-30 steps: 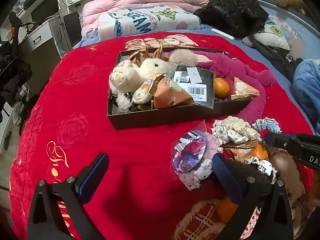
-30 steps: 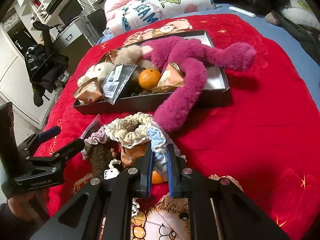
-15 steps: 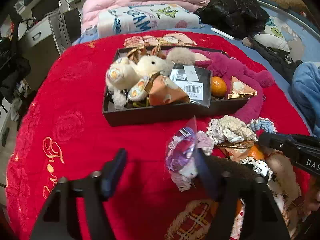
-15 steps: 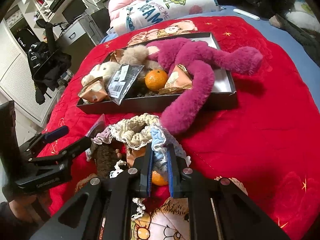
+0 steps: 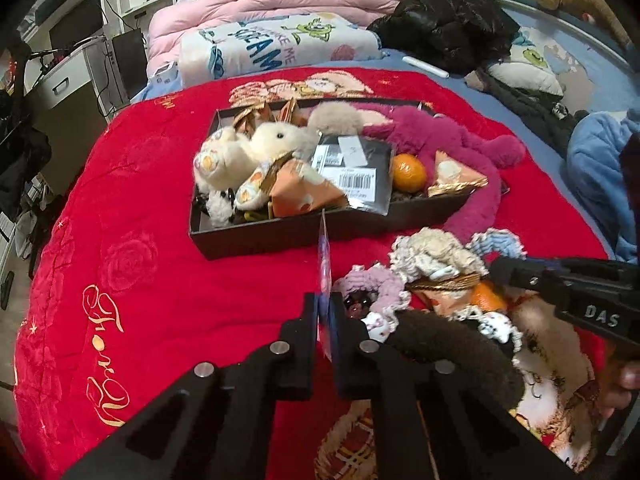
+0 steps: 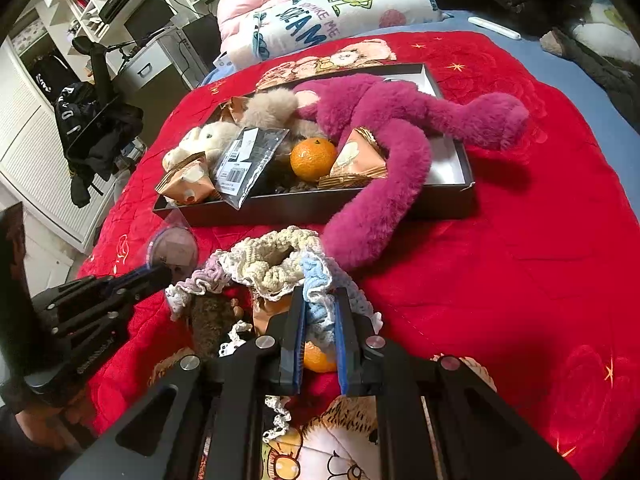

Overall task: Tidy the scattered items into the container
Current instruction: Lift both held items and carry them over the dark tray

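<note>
- The left gripper (image 5: 325, 312) is clenched on a flat clear plastic packet with a round purple badge inside (image 6: 173, 249); from the left wrist view the packet (image 5: 324, 268) shows only its thin edge, standing upright between the two pads.
- The right gripper (image 6: 318, 320) is clenched on a light blue crocheted scrunchie (image 6: 316, 312), which sits in the pile of loose things on the red plush blanket (image 6: 520, 280).
- In this pile lie also a cream crocheted scrunchie (image 6: 276, 260), a lilac crocheted scrunchie (image 5: 378, 284), a small orange mandarin (image 6: 318, 358) just below the right gripper's pads, and a dark brown fuzzy item (image 5: 456, 340) that I cannot identify well.
- The shallow black rectangular box (image 5: 256, 240) stands on the blanket just behind the pile.
- Inside the box are a cream plush rabbit (image 5: 256, 148), a black bag with a white barcode label (image 5: 356, 168), a second mandarin (image 6: 313, 158) and orange triangular paper packets (image 5: 300, 196).
- A magenta long-limbed plush toy (image 6: 392, 128) lies in the box, with one limb hanging over the front wall onto the blanket.
</note>
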{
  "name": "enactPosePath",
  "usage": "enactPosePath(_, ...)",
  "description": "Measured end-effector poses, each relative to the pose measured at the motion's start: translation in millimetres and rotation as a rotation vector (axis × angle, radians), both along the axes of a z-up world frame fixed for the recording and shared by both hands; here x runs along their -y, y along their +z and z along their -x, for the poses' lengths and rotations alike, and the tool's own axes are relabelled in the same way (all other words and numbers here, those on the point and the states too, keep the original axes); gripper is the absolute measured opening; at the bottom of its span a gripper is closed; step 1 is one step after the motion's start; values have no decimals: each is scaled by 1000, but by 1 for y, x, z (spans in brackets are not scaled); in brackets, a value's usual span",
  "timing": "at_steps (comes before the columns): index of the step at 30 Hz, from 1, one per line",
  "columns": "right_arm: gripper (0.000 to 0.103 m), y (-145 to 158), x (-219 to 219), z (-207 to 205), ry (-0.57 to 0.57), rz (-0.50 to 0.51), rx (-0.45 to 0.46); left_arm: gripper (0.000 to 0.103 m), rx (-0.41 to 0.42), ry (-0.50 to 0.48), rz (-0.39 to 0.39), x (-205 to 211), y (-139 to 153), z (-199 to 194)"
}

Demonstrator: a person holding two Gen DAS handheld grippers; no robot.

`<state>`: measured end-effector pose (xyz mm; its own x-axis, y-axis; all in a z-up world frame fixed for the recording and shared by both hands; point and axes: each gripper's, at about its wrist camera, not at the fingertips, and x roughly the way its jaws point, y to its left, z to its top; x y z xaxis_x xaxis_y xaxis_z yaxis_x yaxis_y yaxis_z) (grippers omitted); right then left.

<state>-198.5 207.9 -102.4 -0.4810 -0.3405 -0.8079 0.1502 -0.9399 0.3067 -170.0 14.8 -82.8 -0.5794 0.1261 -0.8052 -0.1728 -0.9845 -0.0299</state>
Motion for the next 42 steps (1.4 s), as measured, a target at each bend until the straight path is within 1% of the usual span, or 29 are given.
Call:
enactPosePath(9,13,1,-1,-1,-1,-2,-3,6,-48,9,-12,5,19,-5)
enactPosePath(13,13,5,-1,-2,-1,1,-21,5,-68,20,-26,8,28,-6)
enactPosePath(17,13,20,2,-7,12,14,-90,5,-95,27,-21,9,39,-8)
enactPosePath(21,13,38,4,-14,3,18,-162,5,-145,35,-50,11,57,-13)
enactPosePath(25,13,61,8,-28,-18,15,-251,6,-198,69,-34,12,72,-21)
enactPosePath(26,13,68,9,-34,-20,15,-280,5,-206,77,-38,13,75,-24)
enactPosePath(29,13,79,13,-44,-23,27,-318,5,-214,81,-50,15,79,-30)
enactPosePath(32,13,83,18,-47,-16,27,-331,5,-221,78,-51,13,81,-33)
enactPosePath(42,13,80,23,-50,-2,39,-316,5,-218,73,-54,11,82,-34)
